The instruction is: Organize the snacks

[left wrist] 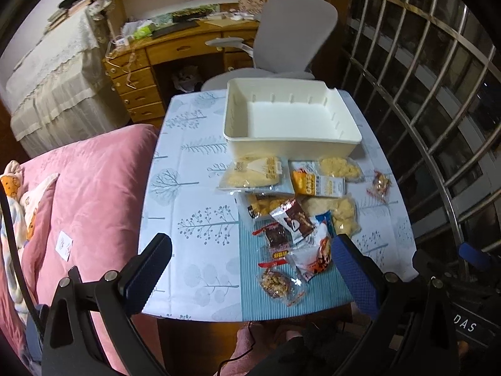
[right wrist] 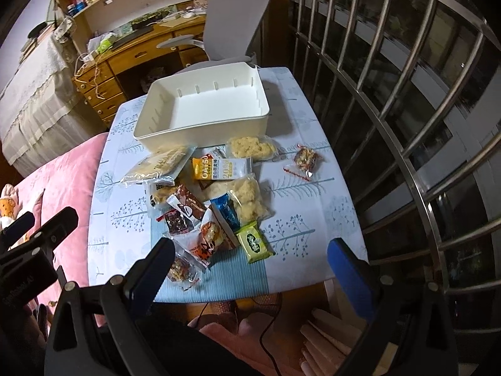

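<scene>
A pile of wrapped snacks [left wrist: 291, 216] lies on the small table, in front of an empty cream bin [left wrist: 291, 116] at the far side. The bin [right wrist: 206, 106] and the snack pile [right wrist: 213, 197] also show in the right wrist view. An orange oats packet [right wrist: 219, 167], a green packet [right wrist: 254, 242] and a lone red-edged nut bar [right wrist: 305, 158] stand out. My left gripper [left wrist: 250, 257] hovers open above the table's near edge, nothing between its fingers. My right gripper [right wrist: 250, 257] is open too, over the near edge, empty.
The table wears a white tree-print cloth [left wrist: 194, 188] with a blue striped mat [left wrist: 269, 297] at the front. A pink quilt [left wrist: 94, 206] lies to the left. A grey office chair [left wrist: 281, 34] and wooden desk [left wrist: 175, 50] stand behind. Steel window bars [left wrist: 422, 94] run along the right.
</scene>
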A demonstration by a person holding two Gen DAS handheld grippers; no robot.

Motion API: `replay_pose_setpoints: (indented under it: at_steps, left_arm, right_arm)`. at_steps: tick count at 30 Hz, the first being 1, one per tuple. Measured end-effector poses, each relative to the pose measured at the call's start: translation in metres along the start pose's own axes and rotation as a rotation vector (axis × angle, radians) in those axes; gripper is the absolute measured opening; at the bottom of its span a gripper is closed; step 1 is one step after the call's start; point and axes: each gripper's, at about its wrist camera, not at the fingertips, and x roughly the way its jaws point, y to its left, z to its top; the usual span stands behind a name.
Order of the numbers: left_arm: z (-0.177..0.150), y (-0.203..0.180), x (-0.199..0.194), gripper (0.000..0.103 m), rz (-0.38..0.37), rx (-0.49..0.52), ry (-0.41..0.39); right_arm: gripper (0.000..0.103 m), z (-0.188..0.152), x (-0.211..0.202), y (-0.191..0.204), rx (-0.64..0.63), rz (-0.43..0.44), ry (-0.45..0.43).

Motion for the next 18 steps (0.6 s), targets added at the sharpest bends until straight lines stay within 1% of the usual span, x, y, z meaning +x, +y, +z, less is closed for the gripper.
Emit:
replay_pose_setpoints:
  at_steps: [5, 9, 12, 15, 18]
  left_arm:
    - [-0.007, 0.003, 0.016, 0.101, -0.038, 0.059, 0.031]
    - [-0.012, 0.006, 0.031, 0.101, -0.067, 0.094, 0.065]
    - [-0.019, 0.006, 0.046, 0.101, -0.092, 0.112, 0.1]
    - [-0.027, 0.007, 0.063, 0.101, -0.123, 0.117, 0.145]
    - [-0.035, 0.008, 0.079, 0.101, -0.156, 0.109, 0.191]
  right_arm:
    - [0.098, -0.012, 0.004, 0.002, 0.07, 0.011, -0.016]
    - [0.098, -0.021, 0.012, 0.001, 0.114, 0.006, -0.028]
    - [0.098, -0.029, 0.018, -0.002, 0.151, -0.013, -0.057]
    - [0.098, -0.036, 0.024, -0.004, 0.158, -0.031, -0.087]
    - [0.098, -0.044, 0.031, -0.003, 0.125, -0.036, -0.106]
